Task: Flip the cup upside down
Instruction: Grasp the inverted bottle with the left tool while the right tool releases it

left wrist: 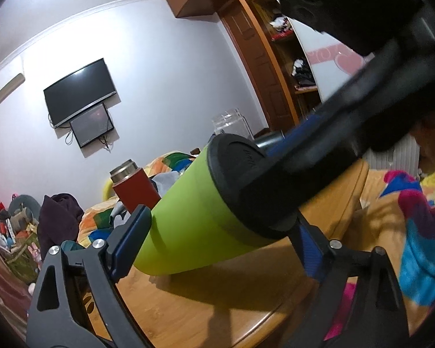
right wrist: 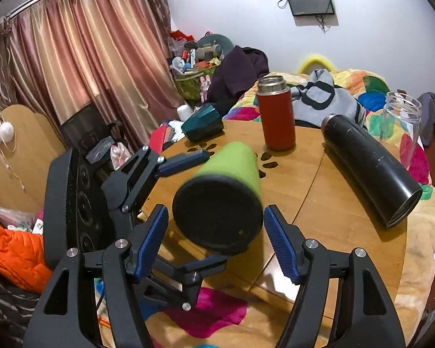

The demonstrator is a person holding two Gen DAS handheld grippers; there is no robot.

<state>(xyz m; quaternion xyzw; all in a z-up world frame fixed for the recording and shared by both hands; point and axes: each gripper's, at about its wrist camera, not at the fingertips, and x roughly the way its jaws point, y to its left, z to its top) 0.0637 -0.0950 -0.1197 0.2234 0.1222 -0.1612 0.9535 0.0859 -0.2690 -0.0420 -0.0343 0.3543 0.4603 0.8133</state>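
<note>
A lime-green cup (left wrist: 194, 214) with a black end cap (left wrist: 246, 188) is held tilted, almost on its side, just above the round wooden table (left wrist: 217, 304). My left gripper (left wrist: 220, 240) is shut on the cup's green body, one blue pad on each side. In the right wrist view the same cup (right wrist: 232, 165) points its black end (right wrist: 217, 211) at the camera. My right gripper (right wrist: 216, 243) is open, its blue pads flanking the black end without touching. The left gripper (right wrist: 201, 210) shows there too, clamping the cup.
On the table (right wrist: 319, 203) stand a red flask (right wrist: 277, 113) and a clear glass jar (right wrist: 400, 124); a black flask (right wrist: 371, 171) and a dark teal cup (right wrist: 203, 126) lie on their sides. Bedding and clothes surround the table.
</note>
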